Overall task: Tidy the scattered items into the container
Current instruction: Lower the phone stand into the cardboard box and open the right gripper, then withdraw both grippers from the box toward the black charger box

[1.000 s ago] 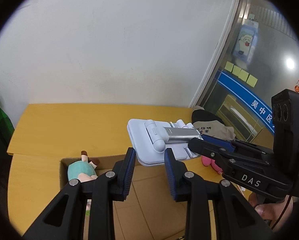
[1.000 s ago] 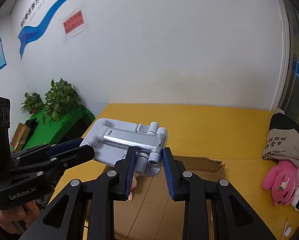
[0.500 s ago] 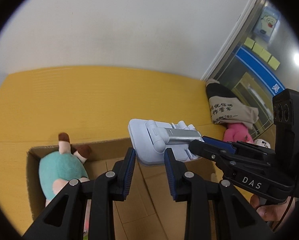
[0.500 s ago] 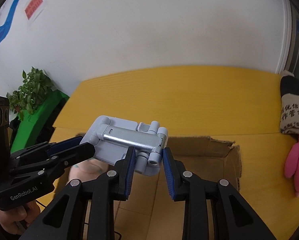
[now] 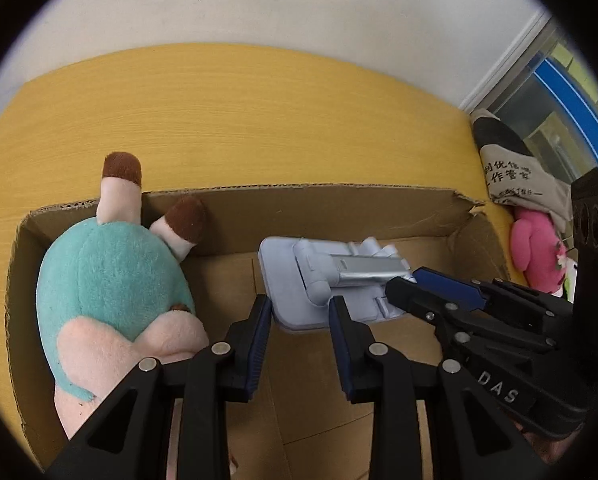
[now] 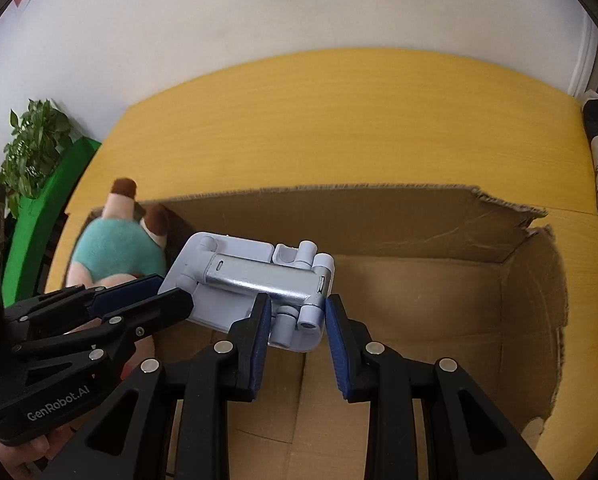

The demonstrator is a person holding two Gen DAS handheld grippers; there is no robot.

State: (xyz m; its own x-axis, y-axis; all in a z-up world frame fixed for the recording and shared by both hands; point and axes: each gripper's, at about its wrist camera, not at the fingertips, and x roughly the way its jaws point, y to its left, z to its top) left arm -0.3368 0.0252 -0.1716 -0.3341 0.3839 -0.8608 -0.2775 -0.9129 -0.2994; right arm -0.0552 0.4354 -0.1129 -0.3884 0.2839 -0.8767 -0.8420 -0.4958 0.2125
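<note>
Grippers: left (image 5: 299, 312) and right (image 6: 295, 312) both clamping stand (image 6: 255, 280), one at each end | stand hanging over box (image 6: 419, 216) | done: plush (image 5: 111, 272) lying inside | left: setting stand down; pink toy (image 5: 535, 248) and bag (image 5: 515, 176) waiting outside on table (image 5: 239, 120)

Yellow wooden table (image 6: 339, 128) against white wall (image 6: 299, 12), green plant (image 6: 31, 144) beside.
</note>
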